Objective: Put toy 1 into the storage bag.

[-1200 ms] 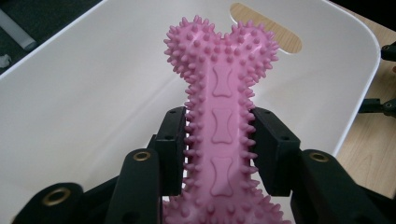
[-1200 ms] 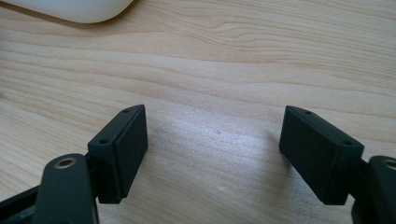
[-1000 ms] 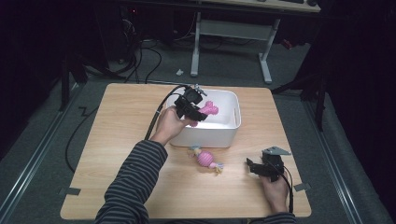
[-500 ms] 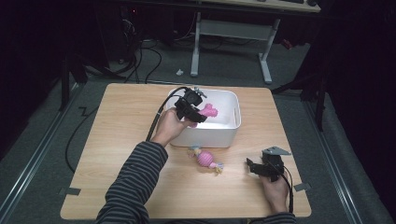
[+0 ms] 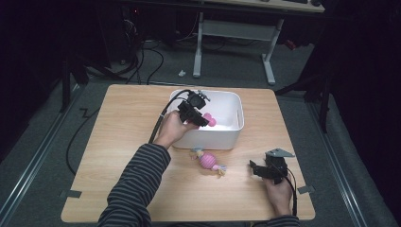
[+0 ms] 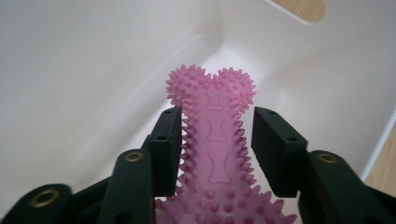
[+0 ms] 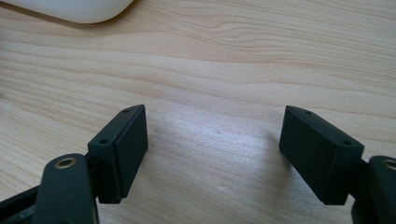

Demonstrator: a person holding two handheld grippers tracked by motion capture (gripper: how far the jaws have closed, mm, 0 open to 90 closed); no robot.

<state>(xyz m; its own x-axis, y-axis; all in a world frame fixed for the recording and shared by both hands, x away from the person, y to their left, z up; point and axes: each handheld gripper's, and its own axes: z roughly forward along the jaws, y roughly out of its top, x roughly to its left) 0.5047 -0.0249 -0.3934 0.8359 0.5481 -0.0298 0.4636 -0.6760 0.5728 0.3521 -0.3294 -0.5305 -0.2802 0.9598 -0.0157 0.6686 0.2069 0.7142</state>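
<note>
The left black hand-held gripper has blocky matte jaws with small screw holes and brass-coloured rivets at the linkage joints, and a black cable trails from it. The right black hand-held gripper carries a grey three-cornered plate on top and a black cable. Both arms wear dark sleeves with thin pale stripes.

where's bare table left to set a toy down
The left half of the table, beside the white bin, is bare. It is crowded in front of the bin, between the pink rope toy and the right gripper.
</note>
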